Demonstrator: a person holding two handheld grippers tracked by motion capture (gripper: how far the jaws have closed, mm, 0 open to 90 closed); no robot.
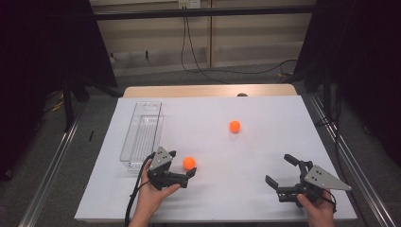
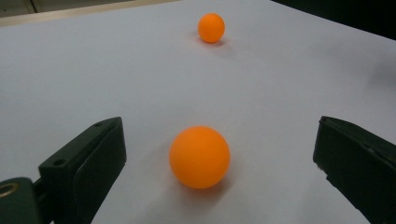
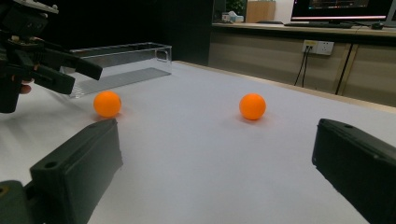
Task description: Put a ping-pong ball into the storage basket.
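no readable text, labels or numbers anywhere

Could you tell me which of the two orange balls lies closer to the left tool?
The near ball, sitting between the open jaws of the left tool, beside the clear tray. The far ball lies apart, mid-table.

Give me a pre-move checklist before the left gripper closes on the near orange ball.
1. Left gripper open: ok, jaws stand wide apart.
2. Near orange ball between the jaws: ok, centred in the left gripper view, touching neither jaw.
3. Ball at rest on the white table: cannot tell from one moment.
4. Clear tray free to receive: ok, nothing in it.
5. Right gripper out of the way: ok, open, off at the table's other side.
6. Far orange ball clear of the grasp: ok, well apart.
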